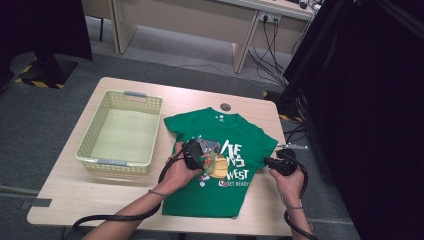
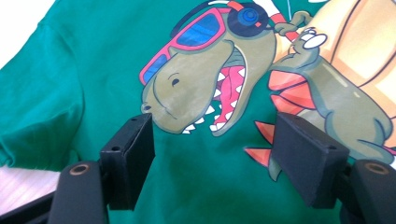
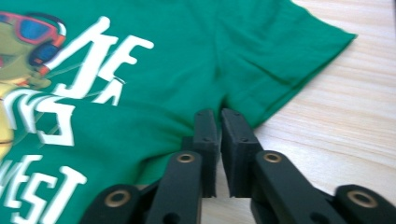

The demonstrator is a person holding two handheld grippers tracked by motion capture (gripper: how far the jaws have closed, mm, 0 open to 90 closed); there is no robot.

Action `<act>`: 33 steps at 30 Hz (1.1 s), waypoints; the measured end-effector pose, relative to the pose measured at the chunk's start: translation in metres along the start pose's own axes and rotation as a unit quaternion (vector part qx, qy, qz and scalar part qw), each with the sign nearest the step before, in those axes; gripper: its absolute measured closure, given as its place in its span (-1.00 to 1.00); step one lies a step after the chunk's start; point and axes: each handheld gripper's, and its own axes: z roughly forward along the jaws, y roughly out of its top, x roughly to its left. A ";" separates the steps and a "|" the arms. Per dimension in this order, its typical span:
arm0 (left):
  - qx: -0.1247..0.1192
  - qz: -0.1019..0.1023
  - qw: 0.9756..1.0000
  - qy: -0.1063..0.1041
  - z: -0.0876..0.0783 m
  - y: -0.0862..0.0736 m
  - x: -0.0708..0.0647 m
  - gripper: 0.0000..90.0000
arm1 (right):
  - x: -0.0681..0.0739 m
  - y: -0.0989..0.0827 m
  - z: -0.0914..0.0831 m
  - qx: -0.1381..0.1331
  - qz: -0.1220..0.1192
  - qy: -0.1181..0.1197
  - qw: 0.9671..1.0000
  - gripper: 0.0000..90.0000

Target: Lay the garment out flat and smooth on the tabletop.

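Wooden table (image 1: 75, 200) seen from above, forward-down; green printed cotton T-shirt (image 1: 220, 165) shared, viewed close by both gripper views.

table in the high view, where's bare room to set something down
Bare wood on the table lies along the near left corner, below the basket, and in a strip behind the t-shirt near the far edge. The basket's inside is empty too. The middle right is crowded: shirt, left gripper, right gripper.

Shirt (image 1: 215, 165) flat on table (image 1: 75, 195), right of centre, hem toward near edge. Basket (image 1: 121, 131) left of it, just beside its sleeve. Left gripper (image 1: 196, 154) over shirt front; right gripper (image 1: 276, 163) at shirt's right edge.
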 end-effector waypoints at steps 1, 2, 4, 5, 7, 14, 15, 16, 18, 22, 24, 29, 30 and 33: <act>-0.001 -0.001 1.000 0.003 0.000 0.000 0.000 -0.36 | 0.000 -0.001 0.000 0.002 -0.001 -0.006 1.000 0.72; -0.002 -0.001 1.000 0.006 0.000 -0.001 0.000 -0.36 | 0.001 -0.002 -0.001 0.002 0.000 -0.001 1.000 0.71; -0.006 -0.002 1.000 0.006 -0.003 -0.001 0.000 -0.36 | 0.002 -0.005 -0.003 0.001 -0.003 0.003 1.000 0.68; -0.009 -0.004 1.000 0.003 -0.004 -0.001 -0.001 -0.36 | 0.003 -0.008 -0.004 0.001 -0.002 0.007 1.000 0.66; -0.012 0.001 1.000 -0.003 -0.007 0.000 -0.005 -0.36 | 0.005 -0.012 -0.006 0.006 0.001 0.016 1.000 0.59; -0.023 0.010 0.999 -0.037 -0.020 0.000 -0.021 -0.38 | 0.010 -0.023 -0.007 0.015 0.006 0.029 0.999 0.50; -0.022 0.010 0.999 -0.041 -0.020 -0.001 -0.024 -0.38 | 0.011 -0.024 -0.005 0.015 0.006 0.030 0.999 0.49; -0.020 0.012 0.999 -0.045 -0.021 -0.002 -0.026 -0.38 | 0.011 -0.024 -0.004 0.017 0.006 0.031 0.999 0.47; -0.018 0.016 0.998 -0.054 -0.021 -0.005 -0.031 -0.38 | 0.012 -0.024 -0.001 0.018 0.010 0.035 0.999 0.44; -0.015 0.022 0.998 -0.055 -0.020 -0.007 -0.035 -0.38 | 0.015 -0.021 0.005 0.022 0.012 0.036 0.999 0.42; -0.014 0.024 0.998 -0.054 -0.019 -0.008 -0.035 -0.38 | 0.016 -0.020 0.006 0.020 0.013 0.036 0.999 0.42; -0.014 0.026 0.998 -0.052 -0.018 -0.007 -0.036 -0.39 | 0.019 -0.021 0.009 0.022 0.014 0.032 0.999 0.45; -0.014 0.027 0.998 -0.051 -0.018 -0.008 -0.036 -0.39 | 0.020 -0.022 0.010 0.022 0.012 0.029 0.999 0.47; -0.016 0.027 0.998 -0.049 -0.018 -0.008 -0.037 -0.39 | 0.021 -0.022 0.011 0.024 0.008 0.026 0.999 0.55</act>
